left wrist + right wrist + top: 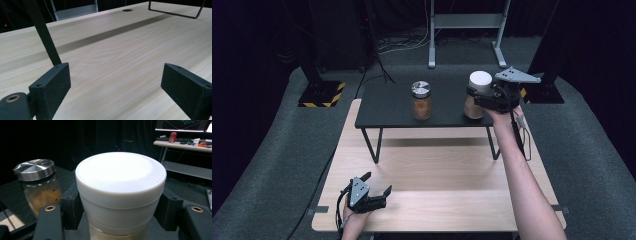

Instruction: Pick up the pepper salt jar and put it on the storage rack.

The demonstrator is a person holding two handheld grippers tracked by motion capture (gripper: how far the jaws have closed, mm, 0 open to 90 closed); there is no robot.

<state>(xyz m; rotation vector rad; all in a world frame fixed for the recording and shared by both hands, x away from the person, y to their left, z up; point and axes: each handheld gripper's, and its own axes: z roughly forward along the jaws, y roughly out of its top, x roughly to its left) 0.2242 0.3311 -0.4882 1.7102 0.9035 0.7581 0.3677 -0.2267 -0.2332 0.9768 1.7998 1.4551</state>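
A jar with a thick white lid [480, 80] and tan contents is at the right end of a low black shelf [387, 107]. My right gripper [475, 98] comes in from the right and is shut on it. In the right gripper view the white-lidded jar [121, 180] sits between the two black pads [71, 205], which press just under its lid. Whether the jar's base touches the shelf I cannot tell. A second jar with a silver lid [421, 100] [38, 185] stands upright mid-shelf. My left gripper [378, 182] [117, 85] is low over the wooden table [437, 170], open and holding nothing.
The black shelf stands on thin wire legs [373, 145] [175, 13] at the table's far half. A metal stand [467, 22] and dark posts with striped bases [319, 92] lie beyond. A desk with a red can [172, 137] is far off.
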